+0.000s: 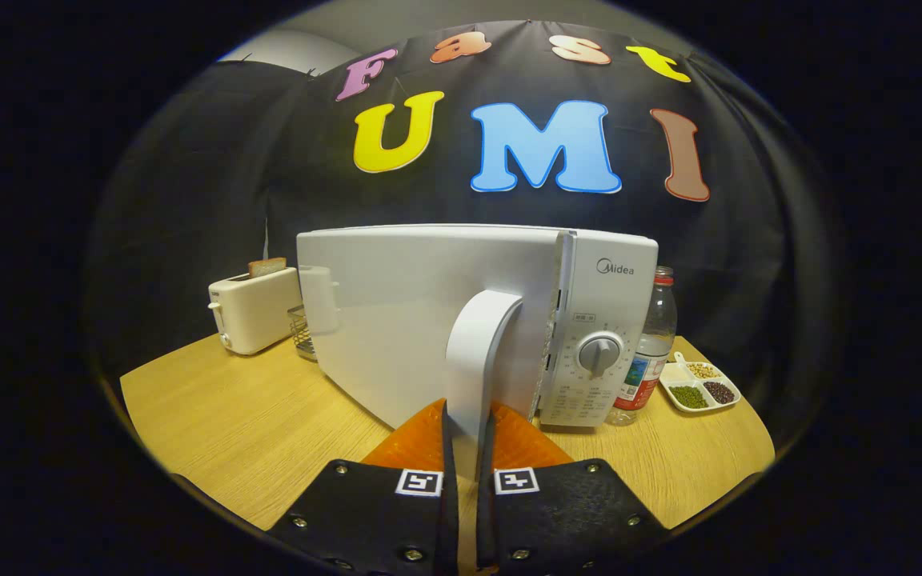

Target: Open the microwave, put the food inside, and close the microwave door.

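You are clamping the hand-held gripper on the microwave door handle; a divided dish is holding beans, the toaster bread.

1. The microwave is white all over, its door, curved handle and control panel alike; the dial is pale grey.
2. The counter is light yellowish wood with a fine straight grain.
3. The toaster is cream white, with a brown slice of toast in its slot.
4. The bottle is clear, with a red cap and a label in red, blue and green.
5. The small divided dish is white; its compartments hold green, dark purplish-brown and tan beans.
6. The gripper, whose fingers press on the handle from both sides, carries two square black-and-white markers.
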Demonstrator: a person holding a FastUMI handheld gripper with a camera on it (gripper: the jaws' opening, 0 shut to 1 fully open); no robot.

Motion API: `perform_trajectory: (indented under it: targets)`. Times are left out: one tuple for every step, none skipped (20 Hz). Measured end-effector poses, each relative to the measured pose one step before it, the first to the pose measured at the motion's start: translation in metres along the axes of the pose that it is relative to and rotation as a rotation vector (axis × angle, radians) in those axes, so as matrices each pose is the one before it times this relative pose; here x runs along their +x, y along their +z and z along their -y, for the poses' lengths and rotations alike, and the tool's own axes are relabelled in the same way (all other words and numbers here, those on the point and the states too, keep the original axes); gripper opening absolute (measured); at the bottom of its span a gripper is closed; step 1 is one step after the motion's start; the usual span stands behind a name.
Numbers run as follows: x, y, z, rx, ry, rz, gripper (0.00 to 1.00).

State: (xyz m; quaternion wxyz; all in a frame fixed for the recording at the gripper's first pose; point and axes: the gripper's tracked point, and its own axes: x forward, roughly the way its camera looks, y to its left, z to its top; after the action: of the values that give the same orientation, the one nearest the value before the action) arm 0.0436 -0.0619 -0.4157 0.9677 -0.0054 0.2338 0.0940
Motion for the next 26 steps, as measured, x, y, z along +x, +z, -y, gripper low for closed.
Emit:
perform_trajectory:
  targets:
    - [-0.00641, -0.00140, -0.00673, -0.00843, 0.00379, -0.00111, 0.09]
    - [-0.00622, -0.00242, -0.00810, -0.01101, 0.00373, -0.00270, 0.09]
    - [-0.00819, -0.00143, -0.01044, -0.00537, 0.00994, 0.00144, 0.09]
    - [-0.00792, -0.00234, -0.01315, 0.00123, 0.01864, 0.00222, 0.09]
    - [-0.00823, -0.00146, -0.01386, 0.00377, 0.02699, 0.00553, 0.09]
    - [-0.00766, -0.00232, -0.01636, 0.00588, 0.03062, 0.00470, 0.09]
    - [-0.00614, 0.00026, -0.01650, -0.00313, 0.02918, 0.00598, 0.09]
    - [-0.00501, -0.00142, -0.01443, -0.00689, 0.01927, 0.00428, 0.09]
    - [-0.00347, -0.00024, -0.01234, -0.00573, 0.00806, 0.00673, 0.09]
    - [-0.00221, -0.00132, -0.01180, 0.00319, 0.00105, 0.01001, 0.09]
    - [-0.00150, -0.00022, -0.01155, 0.00598, -0.00052, 0.00908, 0.09]
    - [-0.00107, -0.00065, -0.01386, 0.00960, -0.00083, 0.00869, 0.09]
    - [-0.00019, -0.00018, -0.01482, 0.00641, 0.00606, 0.00603, 0.09]
    - [-0.00064, 0.00029, -0.01394, -0.00832, -0.00949, 0.01009, 0.09]
    - [-0.00082, 0.00131, -0.00902, -0.02982, -0.02346, 0.01464, 0.08]
    - [0.00021, 0.00048, -0.01162, -0.02641, -0.01953, 0.02089, 0.08]
    - [0.00125, 0.00027, -0.00904, -0.01588, -0.02583, 0.01395, 0.08]
    - [0.00005, -0.00150, -0.00592, -0.00449, -0.03494, 0.01220, 0.08]
    - [0.00060, -0.00040, -0.00479, 0.01225, -0.03902, 0.01074, 0.08]
    - [0.00103, 0.00086, -0.00799, 0.00820, -0.03001, 0.01291, 0.08]
    - [0.00095, 0.00168, -0.00987, 0.00280, -0.02576, 0.00550, 0.08]
    - [0.00070, 0.00054, -0.00941, 0.00417, -0.02574, 0.00685, 0.08]
    - [-0.00025, 0.00051, -0.00983, -0.00165, -0.02604, 0.00828, 0.08]
    - [0.00047, 0.00170, -0.00992, 0.00019, -0.03281, 0.00965, 0.08]
    - [-0.00036, 0.00117, -0.00958, 0.00364, -0.02949, 0.00623, 0.08]
    - [0.00026, -0.00013, -0.01124, -0.00252, -0.02744, 0.00664, 0.08]
